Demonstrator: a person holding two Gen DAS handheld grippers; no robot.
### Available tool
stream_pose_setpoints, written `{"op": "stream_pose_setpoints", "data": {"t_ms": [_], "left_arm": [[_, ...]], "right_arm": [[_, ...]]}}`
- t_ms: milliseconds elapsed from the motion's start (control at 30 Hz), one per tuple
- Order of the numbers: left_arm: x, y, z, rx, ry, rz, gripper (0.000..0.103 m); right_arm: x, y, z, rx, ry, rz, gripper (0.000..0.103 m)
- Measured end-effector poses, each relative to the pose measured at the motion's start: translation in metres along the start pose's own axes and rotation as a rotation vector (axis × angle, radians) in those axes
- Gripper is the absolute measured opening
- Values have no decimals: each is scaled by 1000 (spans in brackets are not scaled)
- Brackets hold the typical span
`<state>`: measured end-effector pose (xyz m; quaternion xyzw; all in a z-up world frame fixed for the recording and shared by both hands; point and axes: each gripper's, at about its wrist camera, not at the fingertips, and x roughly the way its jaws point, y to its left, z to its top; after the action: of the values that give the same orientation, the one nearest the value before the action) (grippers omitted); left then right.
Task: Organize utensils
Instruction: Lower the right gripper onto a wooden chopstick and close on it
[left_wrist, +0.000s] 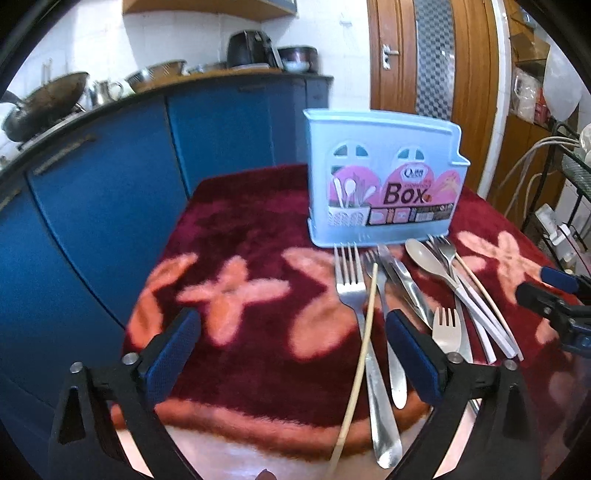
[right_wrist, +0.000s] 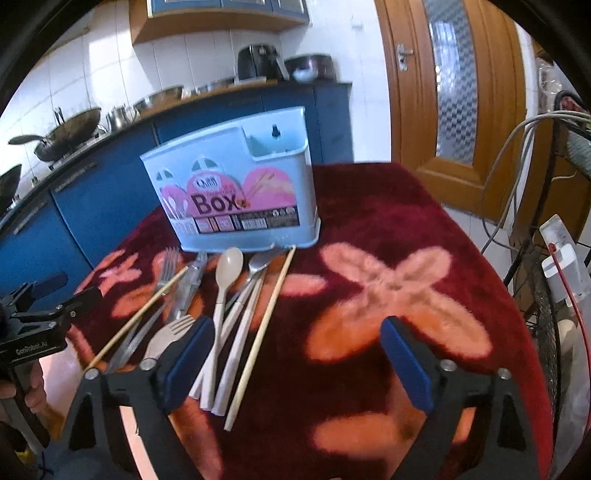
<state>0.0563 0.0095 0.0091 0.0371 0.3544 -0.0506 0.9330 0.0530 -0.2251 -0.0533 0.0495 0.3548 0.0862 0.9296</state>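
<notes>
Both sets of jaws stood wide with nothing between the pads. The left gripper (left_wrist: 291, 354) hung over the red mat (left_wrist: 240, 229), its right pad just beside the pale chopstick (left_wrist: 364, 325) and the big fork (left_wrist: 349, 280). The right gripper (right_wrist: 295, 360) hovered with its left pad at the handle ends of the white-handled pieces, over bare mat otherwise.

The utensils lay in a loose heap on the mat covering the counter, right in front of the blue box (left_wrist: 384, 184), which stood upright at twelve o'clock from the heap. In the right wrist view, a beige spoon (right_wrist: 229, 266) sat at the centre, a second chopstick (right_wrist: 266, 325) at three o'clock of it, and a small fork (right_wrist: 173, 332) at seven o'clock, near the left pad.

The risk here, as I judged it, was the overlap: handles crossed each other, so closing on one could pinch two or drag a neighbour off the near edge, where several handles already overhung. The thin chopsticks could roll or sink into the pile and slip from the pads. The light box might tip if nudged during a drop.
</notes>
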Motion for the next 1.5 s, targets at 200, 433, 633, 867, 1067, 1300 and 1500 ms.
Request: {"op": "stream_pose_setpoints", "data": {"t_ms": [200,433,633,867,1067,1300,1500], "left_arm": [[20,-9,0,27,95,-79,92],[32,-27,0,101,152,-113,86],[49,-27,4,85,234,-143,58],[54,-17,6,22,267,-227,25],[48,-8,2,-6,285,-238,13],[41,2,-5,4,339,-231,13],[43,-2,0,46,388,-213,13]], "right_arm": [[20,2,8,-24,108,36,68],[40,10,15,-66,205,31,48],[52,10,23,-86,258,25,34],[58,11,28,-92,306,38,17],[51,8,26,-80,334,51,7],[35,1,16,-86,398,64,6],[37,0,20,-98,442,69,6]]}}
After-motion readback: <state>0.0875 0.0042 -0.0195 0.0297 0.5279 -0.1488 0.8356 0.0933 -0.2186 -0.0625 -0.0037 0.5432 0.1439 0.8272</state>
